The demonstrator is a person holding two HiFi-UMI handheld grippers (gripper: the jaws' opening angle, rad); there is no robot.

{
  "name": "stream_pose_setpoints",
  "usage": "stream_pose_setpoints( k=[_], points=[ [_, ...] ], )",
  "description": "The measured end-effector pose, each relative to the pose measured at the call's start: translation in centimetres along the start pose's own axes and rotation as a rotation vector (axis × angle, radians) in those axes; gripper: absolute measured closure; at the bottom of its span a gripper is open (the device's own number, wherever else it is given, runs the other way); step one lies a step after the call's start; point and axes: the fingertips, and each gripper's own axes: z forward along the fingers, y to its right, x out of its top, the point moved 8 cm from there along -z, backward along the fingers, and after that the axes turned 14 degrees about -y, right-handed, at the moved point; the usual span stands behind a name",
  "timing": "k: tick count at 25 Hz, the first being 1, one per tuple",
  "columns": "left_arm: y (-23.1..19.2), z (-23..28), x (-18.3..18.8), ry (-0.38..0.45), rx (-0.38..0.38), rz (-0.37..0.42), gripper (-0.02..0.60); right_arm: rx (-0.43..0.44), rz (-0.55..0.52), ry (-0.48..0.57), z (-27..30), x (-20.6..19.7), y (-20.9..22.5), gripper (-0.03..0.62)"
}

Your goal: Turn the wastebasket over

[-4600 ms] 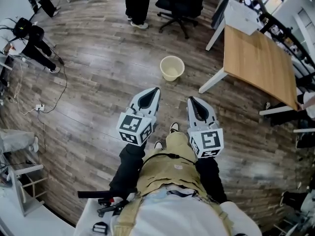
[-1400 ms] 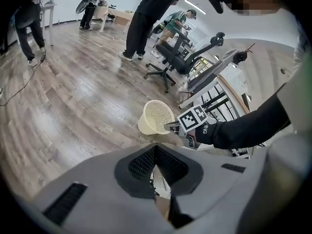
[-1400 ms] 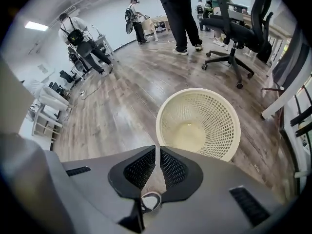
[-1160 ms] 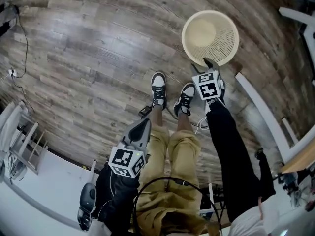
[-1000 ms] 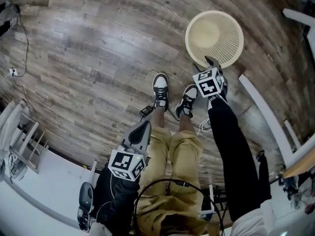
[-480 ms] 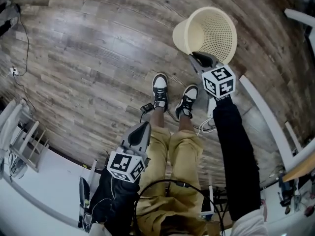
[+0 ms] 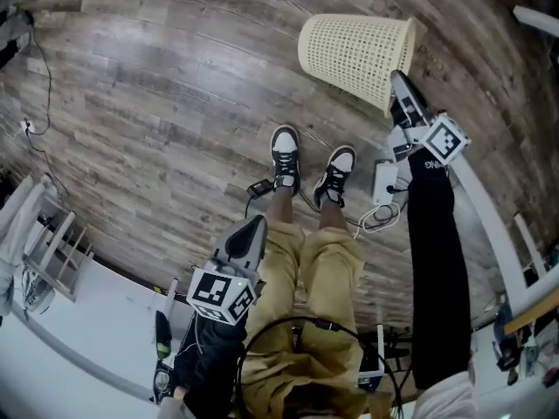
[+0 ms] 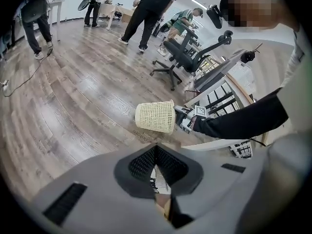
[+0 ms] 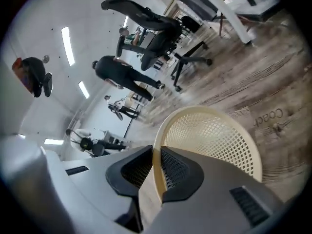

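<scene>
Upper right of the head view: the cream mesh wastebasket (image 7: 354, 51) was tipped sideways, its rim pinched in the right gripper's (image 7: 395, 81) jaws. It looked like light, springy plastic, best held at the stiffer rim. The left gripper's (image 7: 249, 234) jaws were together, empty.

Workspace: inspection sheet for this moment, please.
surface: wood floor
job's things: wastebasket tipped on its side, rim toward the right tool
clutter: white adapter near the shoes
grippers: right tool shut on the wastebasket rim; left tool shut, empty, away from the job
cables: white cable by the adapter; black cable at left
surroundings: office chair, people, white table leg
</scene>
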Motion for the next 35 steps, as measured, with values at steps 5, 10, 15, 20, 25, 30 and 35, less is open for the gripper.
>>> stream_pose_setpoints(
  k=[5, 10, 15, 20, 25, 30, 35],
  points=[
    [0.8, 0.4, 0.5, -0.005, 0.000, 0.018, 0.581, -0.267, 0.071, 0.028, -3.5, -0.5, 4.6, 0.530],
    [1.4, 0.8, 0.7, -0.010, 0.005, 0.039, 0.581, -0.397, 0.044, -0.028, -3.3, -0.9, 6.0, 0.529],
    [2.7, 0.3, 0.8, 0.011, 0.006, 0.063, 0.581, -0.426, 0.015, -0.065, -3.4, -0.4, 4.9, 0.462],
    [5.0, -2.2, 1.0, 0.049, -0.003, 0.102, 0.581, -0.464, 0.014, -0.033, -7.7, -0.7, 0.6, 0.411],
    [9.0, -5.7, 3.4, 0.132, -0.031, 0.184, 0.581, -0.453, -0.195, 0.016, -14.0, 0.6, -10.2, 0.428],
    [14.8, -11.5, 7.4, 0.227, -0.057, 0.293, 0.581, -0.449, -0.376, 0.075, -20.4, 2.2, -23.2, 0.516],
    [20.4, -17.9, 10.3, 0.344, -0.085, 0.374, 0.581, -0.456, -0.488, 0.180, -25.8, 4.2, -34.4, 0.573]
  ],
)
